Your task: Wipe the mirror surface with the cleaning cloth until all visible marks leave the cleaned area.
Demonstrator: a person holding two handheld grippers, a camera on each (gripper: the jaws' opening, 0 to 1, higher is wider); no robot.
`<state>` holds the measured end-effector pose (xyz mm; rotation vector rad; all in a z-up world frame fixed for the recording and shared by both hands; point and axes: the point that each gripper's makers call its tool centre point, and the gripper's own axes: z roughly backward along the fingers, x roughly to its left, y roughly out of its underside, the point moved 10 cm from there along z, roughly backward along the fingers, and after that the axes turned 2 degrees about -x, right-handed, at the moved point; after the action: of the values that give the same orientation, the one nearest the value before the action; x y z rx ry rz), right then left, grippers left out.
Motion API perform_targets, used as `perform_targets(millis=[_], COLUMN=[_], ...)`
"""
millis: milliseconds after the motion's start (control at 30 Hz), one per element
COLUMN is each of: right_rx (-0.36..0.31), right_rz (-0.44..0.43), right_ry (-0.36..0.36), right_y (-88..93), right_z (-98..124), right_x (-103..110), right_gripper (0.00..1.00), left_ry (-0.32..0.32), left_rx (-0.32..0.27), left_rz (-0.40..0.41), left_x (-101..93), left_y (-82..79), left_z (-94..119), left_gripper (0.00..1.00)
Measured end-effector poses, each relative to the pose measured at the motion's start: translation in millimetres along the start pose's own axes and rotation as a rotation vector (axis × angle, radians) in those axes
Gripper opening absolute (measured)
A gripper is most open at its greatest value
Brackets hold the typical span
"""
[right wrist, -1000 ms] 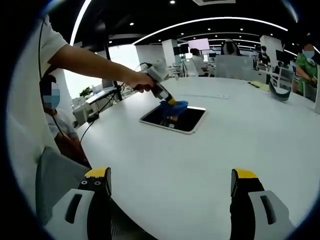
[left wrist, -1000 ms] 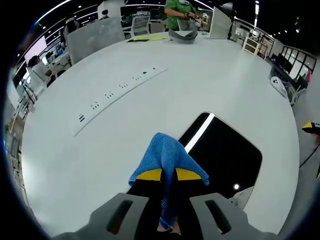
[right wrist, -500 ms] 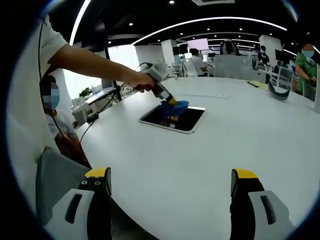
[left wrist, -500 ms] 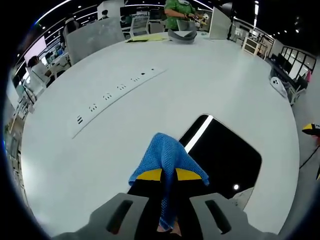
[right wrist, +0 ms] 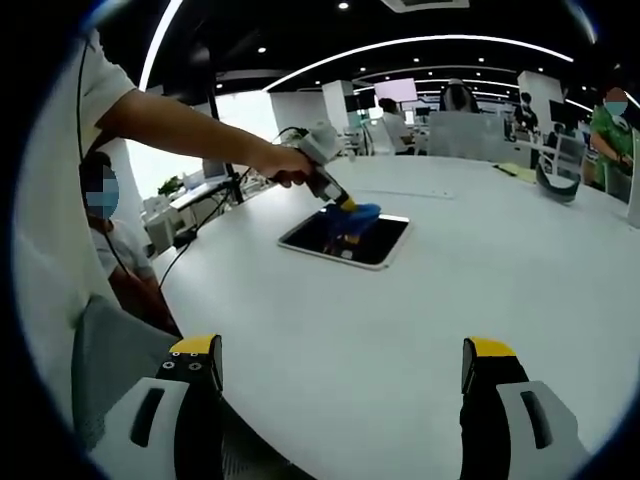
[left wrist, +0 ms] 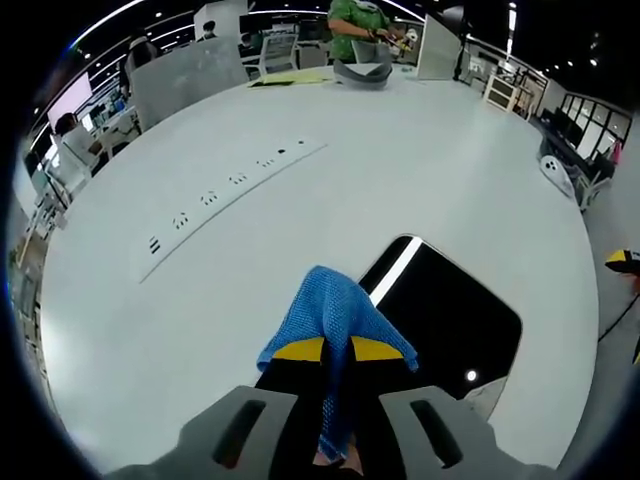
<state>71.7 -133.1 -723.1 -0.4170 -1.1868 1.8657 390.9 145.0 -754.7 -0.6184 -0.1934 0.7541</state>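
The left gripper (left wrist: 336, 350) is clamped on a blue cleaning cloth (left wrist: 335, 318), pressing it onto the near edge of the dark mirror (left wrist: 450, 320); the mirror lies flat on the white worktop (left wrist: 400, 160); the right gripper (right wrist: 340, 375) hovers well apart, jaws wide apart and empty.

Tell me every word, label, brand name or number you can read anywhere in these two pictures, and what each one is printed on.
None can be read.
The long white strip on the table carries small dark marks, too small to tell whether they are text.
The bright wall screen in the right gripper view is too blurred to read.
The blue cloth, the mirror and both grippers show no lettering.
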Motion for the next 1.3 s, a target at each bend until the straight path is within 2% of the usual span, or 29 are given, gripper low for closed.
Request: perform_targets(millis=[1300], right_rx=[-0.003], right_rz=[0.003], right_ry=[0.011], right_y=[1.2], right_z=[1.4], right_x=[-4.6], right_gripper=[1.0], left_ry=[0.034], left_rx=[-0.021], left_rz=[-0.005], left_x=[-21.6], left_y=[-17.2], left_z=[-15.1], left_gripper=[0.06])
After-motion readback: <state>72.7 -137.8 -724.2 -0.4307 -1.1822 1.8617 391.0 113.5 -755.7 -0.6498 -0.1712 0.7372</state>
